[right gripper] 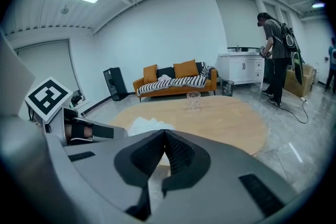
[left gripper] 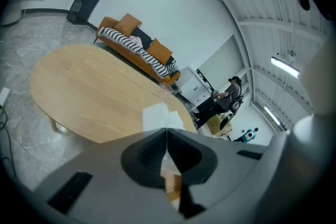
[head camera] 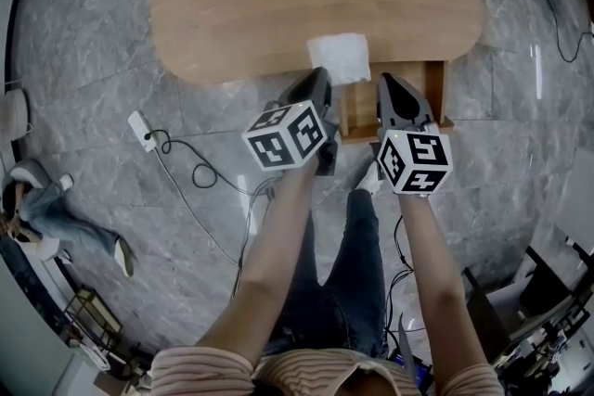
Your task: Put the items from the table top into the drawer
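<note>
Left claw (left gripper: pixel 166 134): jaws are shut tip to tip, with nothing held between them. Right claw (right gripper: pixel 164 134): jaws likewise pressed together and empty.

In the head view, the left claw (head camera: pixel 320 77) and right claw (head camera: pixel 385 81) are held side by side, close but apart, at the near edge of the counter (head camera: pixel 232 5). Both are pointed toward the far side.

White item (head camera: pixel 339 57): it is found on the counter top at the near edge, just beyond the two claw tips and between them. It is roughly square, flat and plain white, with a slightly rumpled surface. Cloth or tissue cannot be told apart. In the left gripper view the white item (left gripper: pixel 159 115) is seen directly past the shut tips. In the right gripper view it (right gripper: pixel 143 125) lies just left of the tips.

Drawer (head camera: pixel 437 93): it is pulled open under the near edge of the counter, to the right of the white item. The right claw is held over its left part. Pale wood is visible inside; contents cannot be made out.

Counter: an oval of light wood on a grey marbled floor (head camera: pixel 83 88).

Clear glass (right gripper: pixel 193 99): it stands upright near the far edge of the counter, well apart from the white item.
</note>
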{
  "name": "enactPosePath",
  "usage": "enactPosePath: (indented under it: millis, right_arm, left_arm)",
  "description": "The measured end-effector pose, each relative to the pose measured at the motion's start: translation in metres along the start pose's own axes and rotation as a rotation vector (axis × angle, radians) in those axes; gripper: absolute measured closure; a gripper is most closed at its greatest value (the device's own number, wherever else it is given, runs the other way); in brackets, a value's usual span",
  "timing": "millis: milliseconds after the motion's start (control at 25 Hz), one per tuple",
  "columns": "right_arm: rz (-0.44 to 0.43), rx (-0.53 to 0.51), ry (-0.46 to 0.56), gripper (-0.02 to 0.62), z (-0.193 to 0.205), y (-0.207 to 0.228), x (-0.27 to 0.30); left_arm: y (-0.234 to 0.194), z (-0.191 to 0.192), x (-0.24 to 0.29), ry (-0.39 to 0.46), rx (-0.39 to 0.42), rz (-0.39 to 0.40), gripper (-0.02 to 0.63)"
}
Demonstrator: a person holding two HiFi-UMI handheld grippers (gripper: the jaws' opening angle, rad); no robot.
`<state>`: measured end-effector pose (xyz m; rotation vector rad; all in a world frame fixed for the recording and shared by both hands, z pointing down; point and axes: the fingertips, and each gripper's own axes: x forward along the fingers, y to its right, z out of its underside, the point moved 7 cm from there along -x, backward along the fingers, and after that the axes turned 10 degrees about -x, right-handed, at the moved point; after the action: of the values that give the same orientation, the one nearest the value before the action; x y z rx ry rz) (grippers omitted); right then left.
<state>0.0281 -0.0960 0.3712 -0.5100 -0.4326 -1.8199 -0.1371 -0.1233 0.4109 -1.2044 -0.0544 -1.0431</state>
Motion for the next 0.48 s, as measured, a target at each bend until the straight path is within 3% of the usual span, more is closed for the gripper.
enactPosePath:
  millis: [480]
  right_arm:
    - [-0.013, 0.009, -0.055, 0.586, 0.058, 0.080, -0.036]
  left_arm:
    - [0.039, 0.091, 0.038, -0.026, -0.026, -0.028, 0.589]
